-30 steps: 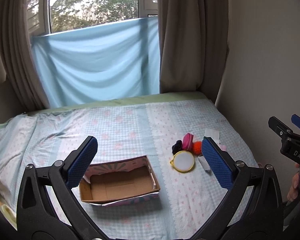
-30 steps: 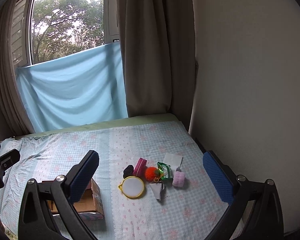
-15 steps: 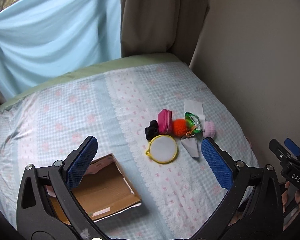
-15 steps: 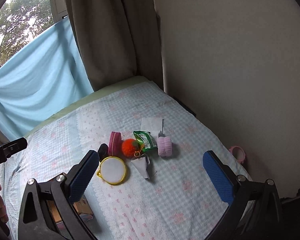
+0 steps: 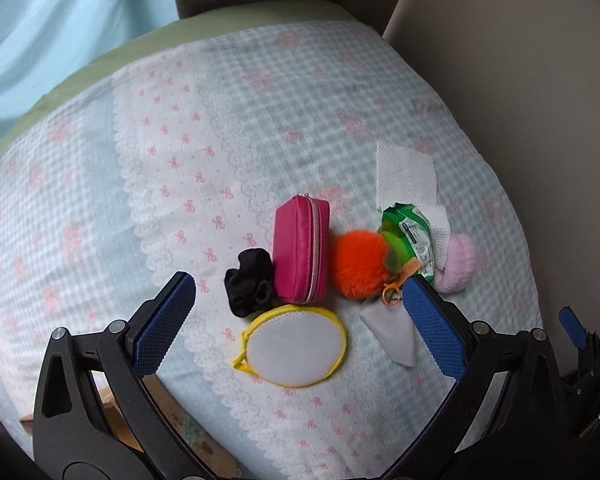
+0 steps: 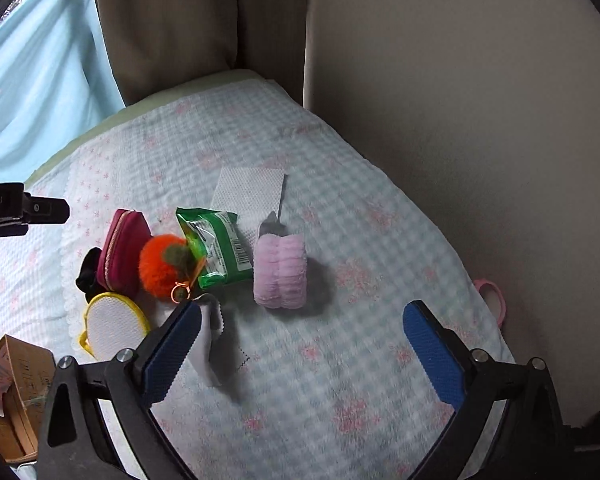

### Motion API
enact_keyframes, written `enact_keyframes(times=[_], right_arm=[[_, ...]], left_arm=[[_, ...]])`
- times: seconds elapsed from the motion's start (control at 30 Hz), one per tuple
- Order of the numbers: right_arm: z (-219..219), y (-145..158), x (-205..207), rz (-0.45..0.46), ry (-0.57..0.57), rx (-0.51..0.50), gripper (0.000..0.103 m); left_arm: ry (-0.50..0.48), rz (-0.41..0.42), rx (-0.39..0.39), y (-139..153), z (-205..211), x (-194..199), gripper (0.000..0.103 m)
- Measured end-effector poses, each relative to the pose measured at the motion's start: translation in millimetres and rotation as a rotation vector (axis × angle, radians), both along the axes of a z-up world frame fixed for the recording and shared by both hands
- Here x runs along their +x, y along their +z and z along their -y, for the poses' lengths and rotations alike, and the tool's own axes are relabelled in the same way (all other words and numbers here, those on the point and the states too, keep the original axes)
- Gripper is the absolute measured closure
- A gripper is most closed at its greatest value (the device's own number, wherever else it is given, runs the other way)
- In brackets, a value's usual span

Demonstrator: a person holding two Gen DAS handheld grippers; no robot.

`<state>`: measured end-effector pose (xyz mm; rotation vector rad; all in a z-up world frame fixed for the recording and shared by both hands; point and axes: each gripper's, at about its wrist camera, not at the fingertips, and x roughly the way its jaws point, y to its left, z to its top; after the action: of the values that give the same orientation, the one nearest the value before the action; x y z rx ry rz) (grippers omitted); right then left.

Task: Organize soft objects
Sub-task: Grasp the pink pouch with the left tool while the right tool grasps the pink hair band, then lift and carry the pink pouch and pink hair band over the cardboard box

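Note:
Soft objects lie in a cluster on the bed. A black scrunchie, a magenta zip pouch, an orange pompom, a green wipes pack, a pink plush band, a yellow-rimmed mesh pad and a grey cloth. My left gripper is open above the mesh pad. My right gripper is open just short of the pink band, with its left finger over the grey cloth. The cardboard box sits at the lower left.
A white tissue lies behind the cluster. A pink ring lies at the bed's right edge beside the wall. Curtains hang at the back. The box corner shows under my left gripper.
Both grippers have moved forward and tipped down toward the cluster, which now fills the views. The box has slid toward the lower left of both views. Both stay open.

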<state>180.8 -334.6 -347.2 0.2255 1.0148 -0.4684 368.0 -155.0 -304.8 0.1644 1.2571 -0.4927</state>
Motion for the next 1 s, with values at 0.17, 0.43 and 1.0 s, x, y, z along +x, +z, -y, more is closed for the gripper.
enact_keyframes(times=[0.17, 0.43, 1.0], right_arm=[[13.3, -51.8, 32.5, -0.069, 0.018, 0.023, 0.008], [22.9, -103.7, 63.6, -0.119, 0.037, 0.065, 0.027], [25.2, -93.1, 55.4, -0.082, 0.061, 0.115, 0.061]], left_arm=[[-0.013, -0.057, 0.051, -56.1, 29.6, 31.0, 0.006], [-0.005, -0.129, 0.102, -114.9, 49.3, 56.7, 0.028], [-0.007, -0.172, 0.090, -121.4, 50.6, 54.3, 0.075]])
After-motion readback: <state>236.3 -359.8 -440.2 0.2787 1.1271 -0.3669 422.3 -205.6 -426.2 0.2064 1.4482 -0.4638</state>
